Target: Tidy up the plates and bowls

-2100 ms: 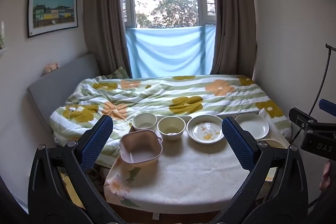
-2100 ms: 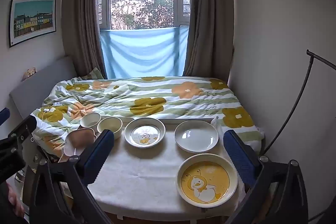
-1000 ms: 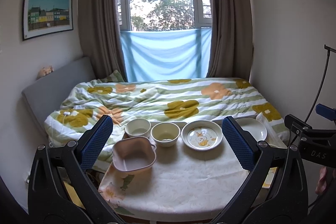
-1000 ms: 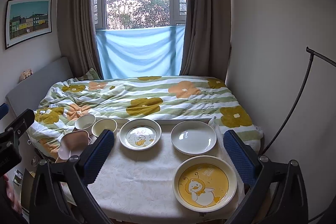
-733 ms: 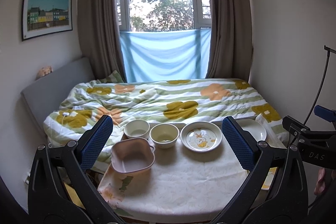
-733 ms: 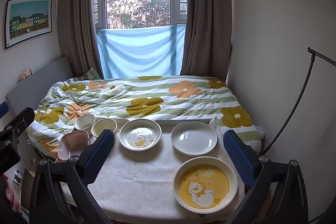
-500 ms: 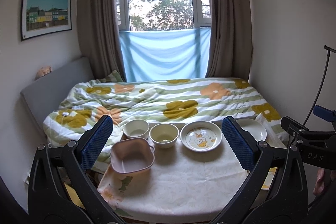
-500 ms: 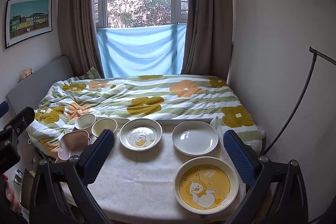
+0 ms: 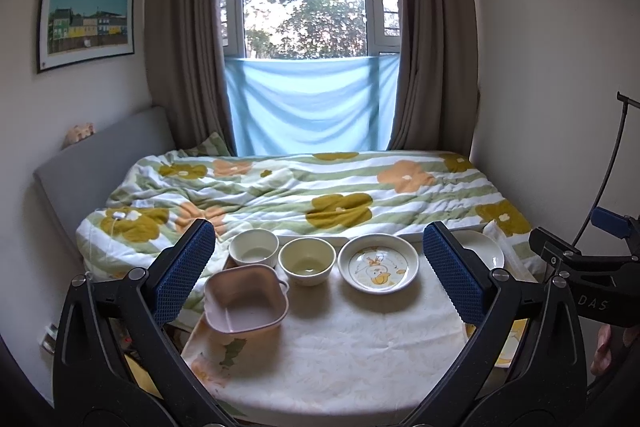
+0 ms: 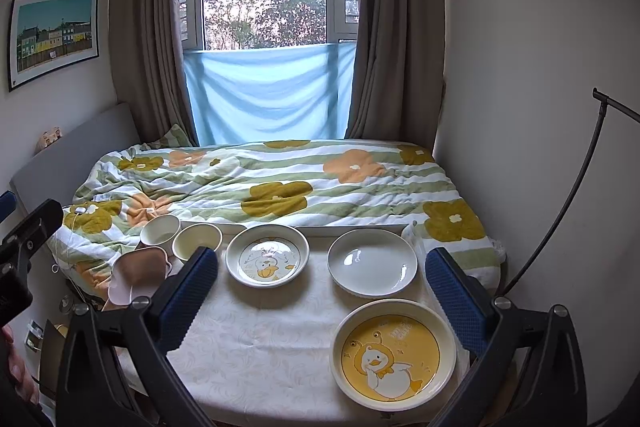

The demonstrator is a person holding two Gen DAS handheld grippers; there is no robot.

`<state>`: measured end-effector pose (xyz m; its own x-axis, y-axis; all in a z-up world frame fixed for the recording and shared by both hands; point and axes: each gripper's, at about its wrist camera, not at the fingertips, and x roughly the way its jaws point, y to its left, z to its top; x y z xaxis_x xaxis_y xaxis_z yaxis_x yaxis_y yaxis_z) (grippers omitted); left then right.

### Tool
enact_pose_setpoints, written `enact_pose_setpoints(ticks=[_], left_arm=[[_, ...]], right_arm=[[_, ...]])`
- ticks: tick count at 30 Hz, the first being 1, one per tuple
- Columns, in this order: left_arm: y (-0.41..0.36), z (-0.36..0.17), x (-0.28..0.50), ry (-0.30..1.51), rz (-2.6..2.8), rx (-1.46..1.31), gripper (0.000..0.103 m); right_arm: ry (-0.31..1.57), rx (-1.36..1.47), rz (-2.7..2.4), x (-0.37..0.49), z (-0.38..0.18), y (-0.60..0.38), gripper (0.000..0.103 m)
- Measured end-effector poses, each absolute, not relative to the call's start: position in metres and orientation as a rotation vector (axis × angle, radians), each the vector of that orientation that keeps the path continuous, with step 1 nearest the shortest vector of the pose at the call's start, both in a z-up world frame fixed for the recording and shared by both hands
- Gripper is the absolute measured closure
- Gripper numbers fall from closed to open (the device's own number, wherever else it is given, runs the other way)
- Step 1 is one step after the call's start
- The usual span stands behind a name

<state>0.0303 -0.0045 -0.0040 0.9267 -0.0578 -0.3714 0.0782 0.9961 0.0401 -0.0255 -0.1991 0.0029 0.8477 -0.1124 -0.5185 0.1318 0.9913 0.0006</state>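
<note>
While both claws hang spread and empty above the near edge of the counter (image 10: 256, 347), no dish has been gripped, so the sorting looks barely begun. Across the middle of the left view sit a pink square bowl (image 9: 245, 303), a white bowl (image 9: 254, 247), a cream bowl (image 9: 307, 260) and a small duck plate (image 9: 378, 269). Lower right in the right view lie a plain white plate (image 10: 372, 262) and a large duck plate (image 10: 394, 354). Next, I judge, the left claw (image 9: 318, 271) must drop onto a bowl rim for nesting, while the right claw (image 10: 322, 289) takes a plate.
</note>
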Motion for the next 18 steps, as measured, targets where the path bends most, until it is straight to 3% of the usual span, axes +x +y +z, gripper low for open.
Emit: enact_pose_setpoints(ticks=[18], left_arm=[[-0.0022,-0.0071,0.0351,0.397,-0.074,0.058,0.000]], right_arm=[[0.555,0.036,-0.132,-0.0200,-0.0019,-0.1965,0.000]])
